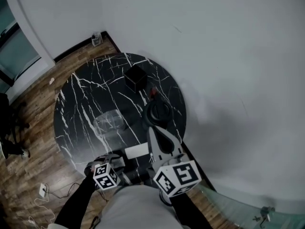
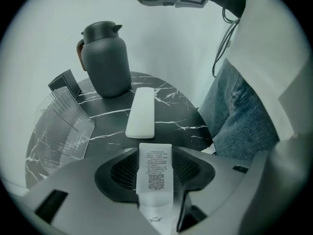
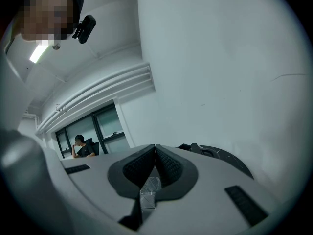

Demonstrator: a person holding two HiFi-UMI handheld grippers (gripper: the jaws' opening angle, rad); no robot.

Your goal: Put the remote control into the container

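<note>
Head view gives us a round black marble table (image 1: 76, 109) beside a white wall (image 1: 228, 56). On the table stand a black box (image 1: 136, 78), a dark jug (image 1: 157, 111) and a clear plastic container (image 1: 109, 120). The white remote control (image 1: 136, 151) lies flat near the person's edge of the table. It is outside the container and a little apart from it. The right gripper (image 1: 153, 130) reaches over the table with its tip near the jug, and the remote control is just at its left side in the picture. The left gripper (image 1: 112, 159) is low at the table edge, close to the near end of the remote control.

From the left gripper view we see its jaws standing apart. Only the gripper's own white label (image 2: 155, 173) shows between them, so they grasp nothing. The remote control lies lengthwise just ahead of these jaws and is not touched by them. The container is to the left of it, the jug stands upright behind it, and the black box is behind the container. The person's blue jeans (image 2: 239, 116) fill the right side.

From the right gripper view we see the two dark pads (image 3: 142, 168) pressed together along one line, with nothing between them. This gripper looks toward the white wall. Far at the left a seated person (image 3: 83, 148) is by dark windows (image 3: 107, 126).
</note>
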